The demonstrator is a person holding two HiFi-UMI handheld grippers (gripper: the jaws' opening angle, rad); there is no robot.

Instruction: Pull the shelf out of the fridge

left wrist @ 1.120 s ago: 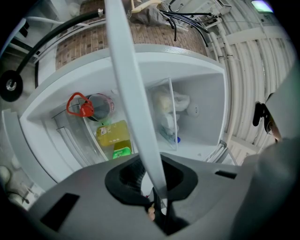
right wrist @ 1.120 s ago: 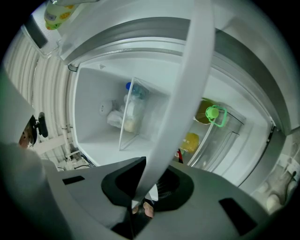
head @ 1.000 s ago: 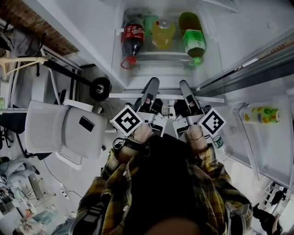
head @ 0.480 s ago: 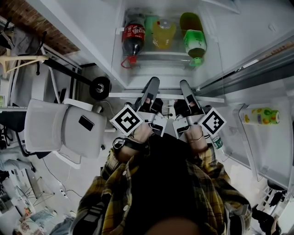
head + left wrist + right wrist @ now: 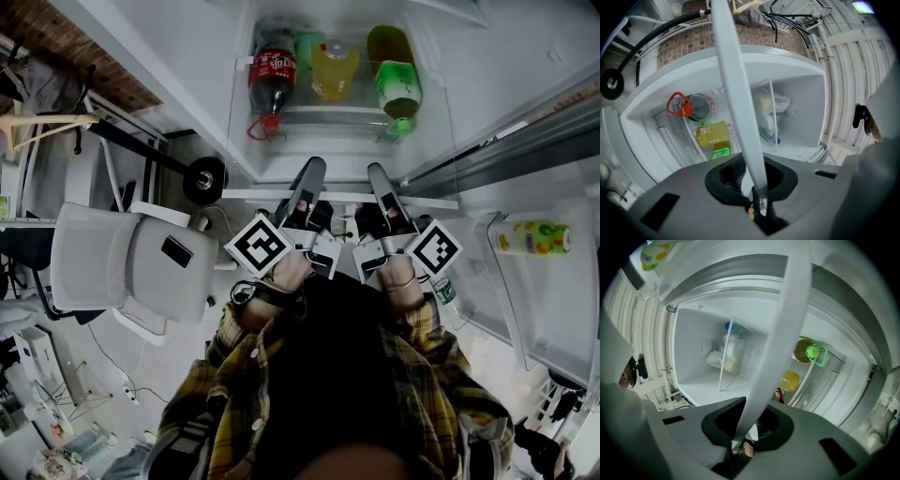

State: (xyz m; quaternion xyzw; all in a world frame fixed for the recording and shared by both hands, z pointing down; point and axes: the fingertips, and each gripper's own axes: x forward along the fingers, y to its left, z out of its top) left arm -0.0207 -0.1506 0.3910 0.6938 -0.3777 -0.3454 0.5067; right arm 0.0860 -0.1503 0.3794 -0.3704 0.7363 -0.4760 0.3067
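A white chair [image 5: 122, 262] is standing on the pale floor [image 5: 94, 361] at the left, with a black wheel [image 5: 203, 180] on a dark bar lying near it. A brick-patterned surface [image 5: 66, 42] is showing beyond them. Clutter is spreading over the floor's lower left corner, while white pipes [image 5: 846, 56] are running along the wall beside loose black cables [image 5: 787, 18].

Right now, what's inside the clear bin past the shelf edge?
Cola bottle, yellow bottle and green-capped bottle sit in the bin. Greenish containers behind them are mostly covered, unidentifiable. Bin floor is hidden under the bottles. The shelf covers none of them.
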